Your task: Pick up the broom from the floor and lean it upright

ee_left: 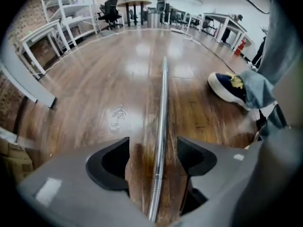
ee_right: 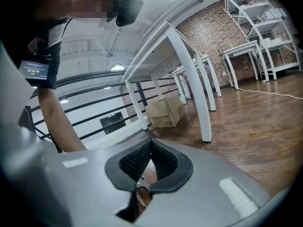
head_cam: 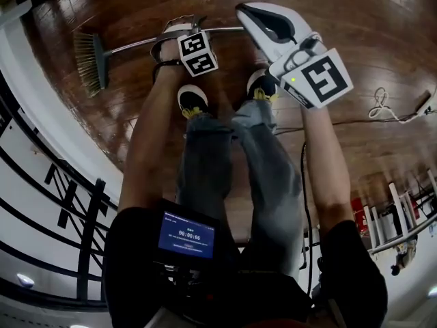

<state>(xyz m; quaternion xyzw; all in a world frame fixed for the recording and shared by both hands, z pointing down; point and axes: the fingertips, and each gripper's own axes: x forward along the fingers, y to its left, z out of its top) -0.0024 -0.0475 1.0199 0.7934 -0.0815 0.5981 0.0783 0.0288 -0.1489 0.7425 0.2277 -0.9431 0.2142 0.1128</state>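
Note:
The broom lies flat on the wooden floor, its bristle head [head_cam: 89, 60] at the left and its metal handle [head_cam: 136, 44] running to the right. My left gripper [head_cam: 181, 29] points steeply down over the handle. In the left gripper view the handle [ee_left: 161, 117] runs between the open jaws of the left gripper [ee_left: 154, 160], closer to the right pad [ee_left: 194, 156], and neither pad presses on it. My right gripper [head_cam: 243, 11] hangs above the floor to the right of the left one. It is shut [ee_right: 150, 156] with nothing between its pads.
The person's two shoes [head_cam: 192, 100] [head_cam: 261, 84] stand just behind the handle, and one shoe [ee_left: 227, 86] shows right of it. A white cable [head_cam: 382, 104] lies at the right. A black railing [head_cam: 68, 203] runs along the left. A cardboard box [ee_right: 164, 110] sits by white table legs [ee_right: 194, 79].

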